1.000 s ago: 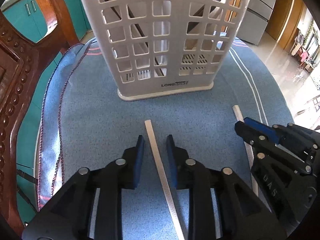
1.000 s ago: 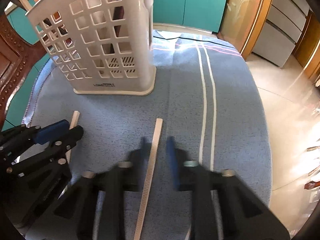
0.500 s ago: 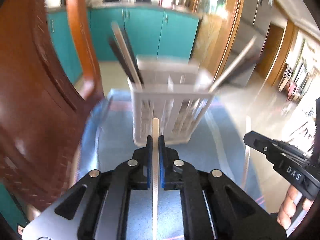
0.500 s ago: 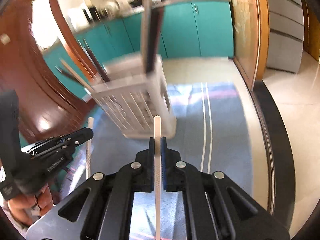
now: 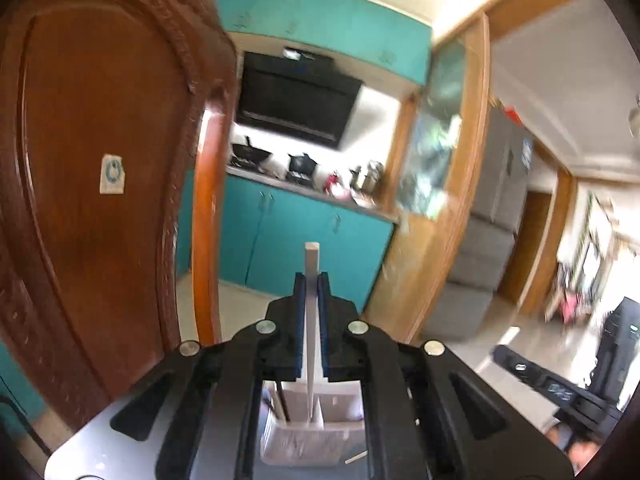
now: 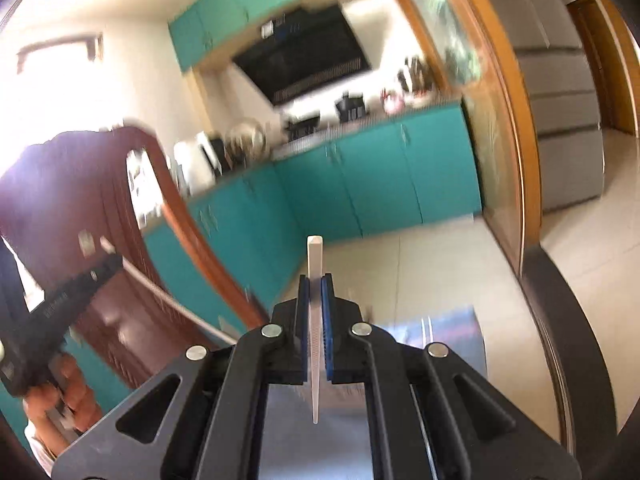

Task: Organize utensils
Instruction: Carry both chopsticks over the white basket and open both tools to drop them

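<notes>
My left gripper (image 5: 312, 280) is shut on a white chopstick (image 5: 311, 264) and holds it upright, raised high. The stick's lower end hangs over the white utensil basket (image 5: 312, 440), seen far below between the gripper's arms, with dark utensils standing in it. My right gripper (image 6: 315, 282) is shut on a second white chopstick (image 6: 315, 256), also lifted and tilted up. The left gripper (image 6: 96, 276) shows in the right wrist view at the left with its stick. The right gripper (image 5: 540, 376) shows in the left wrist view at the lower right.
A carved wooden chair back (image 5: 100, 184) stands close on the left. The blue tablecloth (image 6: 452, 336) shows below the right gripper. Teal kitchen cabinets (image 6: 380, 184), a range hood (image 5: 296, 100) and a grey fridge (image 6: 560, 80) are in the background.
Both grippers closed on chopsticks lying on the cloth, then lifted them and tilted upward. The left one now holds its stick above the basket.
</notes>
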Demonstrator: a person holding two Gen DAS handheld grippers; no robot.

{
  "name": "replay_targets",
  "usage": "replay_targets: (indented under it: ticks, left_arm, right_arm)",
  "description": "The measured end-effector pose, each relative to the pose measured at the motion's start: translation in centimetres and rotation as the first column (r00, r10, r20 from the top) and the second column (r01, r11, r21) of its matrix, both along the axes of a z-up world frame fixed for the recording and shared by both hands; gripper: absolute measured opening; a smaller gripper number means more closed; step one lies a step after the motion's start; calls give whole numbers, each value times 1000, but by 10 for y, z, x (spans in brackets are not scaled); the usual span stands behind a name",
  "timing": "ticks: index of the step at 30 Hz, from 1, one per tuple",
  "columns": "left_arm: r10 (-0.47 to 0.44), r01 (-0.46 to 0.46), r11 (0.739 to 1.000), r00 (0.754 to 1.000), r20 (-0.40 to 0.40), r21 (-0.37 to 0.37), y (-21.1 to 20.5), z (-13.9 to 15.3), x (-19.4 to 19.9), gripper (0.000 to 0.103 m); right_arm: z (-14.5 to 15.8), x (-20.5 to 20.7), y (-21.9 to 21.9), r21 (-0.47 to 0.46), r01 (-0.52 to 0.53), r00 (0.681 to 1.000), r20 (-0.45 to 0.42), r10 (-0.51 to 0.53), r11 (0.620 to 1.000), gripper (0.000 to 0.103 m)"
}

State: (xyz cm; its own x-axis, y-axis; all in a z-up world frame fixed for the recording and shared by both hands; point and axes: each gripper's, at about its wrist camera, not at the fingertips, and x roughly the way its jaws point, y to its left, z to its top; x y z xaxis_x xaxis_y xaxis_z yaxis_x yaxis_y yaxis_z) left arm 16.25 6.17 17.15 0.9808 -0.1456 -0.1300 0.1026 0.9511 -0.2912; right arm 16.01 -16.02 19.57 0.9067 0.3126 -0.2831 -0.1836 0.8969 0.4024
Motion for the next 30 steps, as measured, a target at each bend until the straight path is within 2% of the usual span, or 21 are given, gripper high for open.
replay_targets:
  ticks: [2,5,9,12,18,30]
  left_arm:
    - [44,-44,999,999,6,-25,2,-6,9,7]
    - [56,-57,998,997,-53,-20,0,-25,32,7]
    - [60,-56,998,990,-130,30,-7,-52,53,7]
    - [49,-40,998,986,-161,58,-14,-63,61,7]
    - [51,-37,996,980,-192,79,-18,-76,68,7]
    - [53,-31,994,974,-219,102,-24,-87,66,7]
  right_arm:
    - [12,-1,1,24,47,997,53,-48,999,7]
    - [19,-1,2,48,118,983,132,-124,992,7]
    - [11,5,6,48,180,965,184,-186,982,7]
    - [-5,20,14,1,196,967,167,-193,981,7]
    - [-28,38,23,-29,163,982,98,-159,986,7]
    - [-47,45,48,-94,108,993,48,-104,990,7]
